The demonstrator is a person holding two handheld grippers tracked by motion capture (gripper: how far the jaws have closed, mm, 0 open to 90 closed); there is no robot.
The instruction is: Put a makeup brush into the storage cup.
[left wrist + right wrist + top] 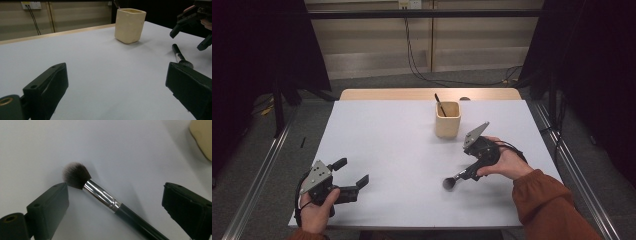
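A makeup brush (454,179) with a dark tuft, silver ferrule and black handle lies flat on the white table (387,145). My right gripper (468,172) hovers over its handle, open, a jaw on either side; the right gripper view shows the brush (100,195) between the spread jaws of that gripper (115,202), untouched. A cream square cup (447,119) stands behind it with a thin black stick (439,105) inside. My left gripper (352,172) rests open at the front left, holding nothing. From it I see the cup (130,25), the brush (178,56) and the right gripper (191,35).
The table's front edge runs just below both hands. A wooden strip (427,94) borders the far edge. Metal rails (257,175) flank the table on the floor, and cables (417,65) hang down the back wall. A corner of the cup (202,137) sits near the right gripper.
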